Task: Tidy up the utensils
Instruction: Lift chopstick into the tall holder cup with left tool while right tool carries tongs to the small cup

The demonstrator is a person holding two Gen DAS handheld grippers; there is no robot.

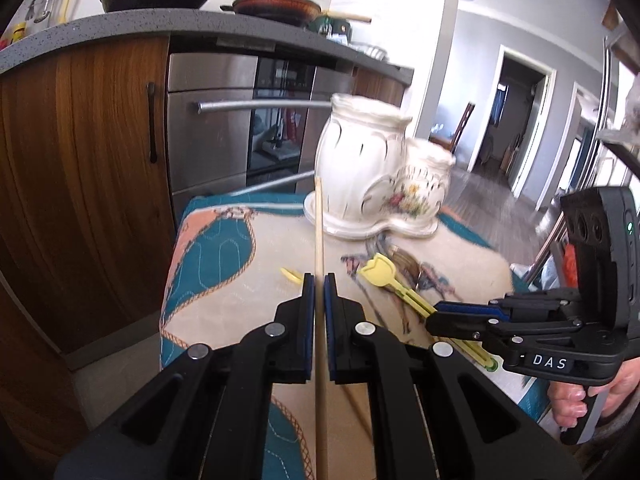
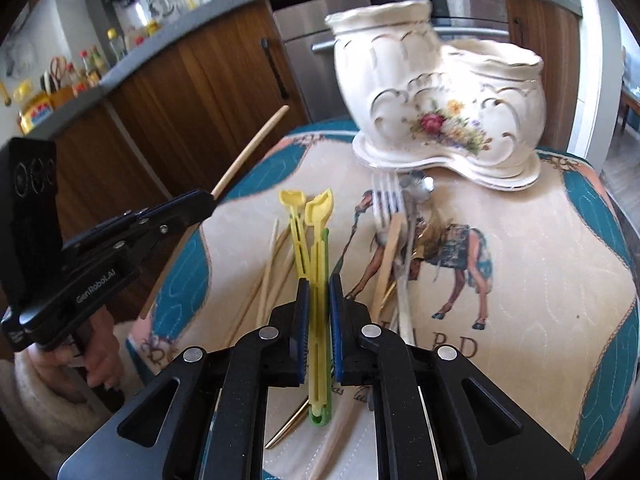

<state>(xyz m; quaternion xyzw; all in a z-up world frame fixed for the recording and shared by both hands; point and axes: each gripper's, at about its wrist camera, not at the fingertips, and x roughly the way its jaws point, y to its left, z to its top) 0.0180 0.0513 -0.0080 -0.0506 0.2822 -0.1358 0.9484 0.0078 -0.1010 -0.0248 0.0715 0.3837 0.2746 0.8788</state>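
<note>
My left gripper point(image 1: 319, 280) is shut on a wooden chopstick point(image 1: 319, 232) that points toward the white ceramic double holder point(image 1: 360, 168); the same chopstick point(image 2: 248, 152) shows raised at the left of the right wrist view. My right gripper point(image 2: 319, 286) is closed around a yellow plastic utensil point(image 2: 318, 248) with a tulip-shaped end, low over the table; it also shows in the left wrist view point(image 1: 380, 274). A second yellow utensil point(image 2: 296, 232) lies beside it. A fork point(image 2: 386, 200), a spoon point(image 2: 418, 188) and more chopsticks point(image 2: 272, 276) lie on the cloth.
The table carries a patterned cloth point(image 2: 540, 260) with a camel picture. The holder point(image 2: 440, 100) stands at the far edge. Behind are wooden cabinets point(image 1: 80, 180), a steel oven point(image 1: 224, 132) and a grey counter point(image 1: 120, 28) with pans.
</note>
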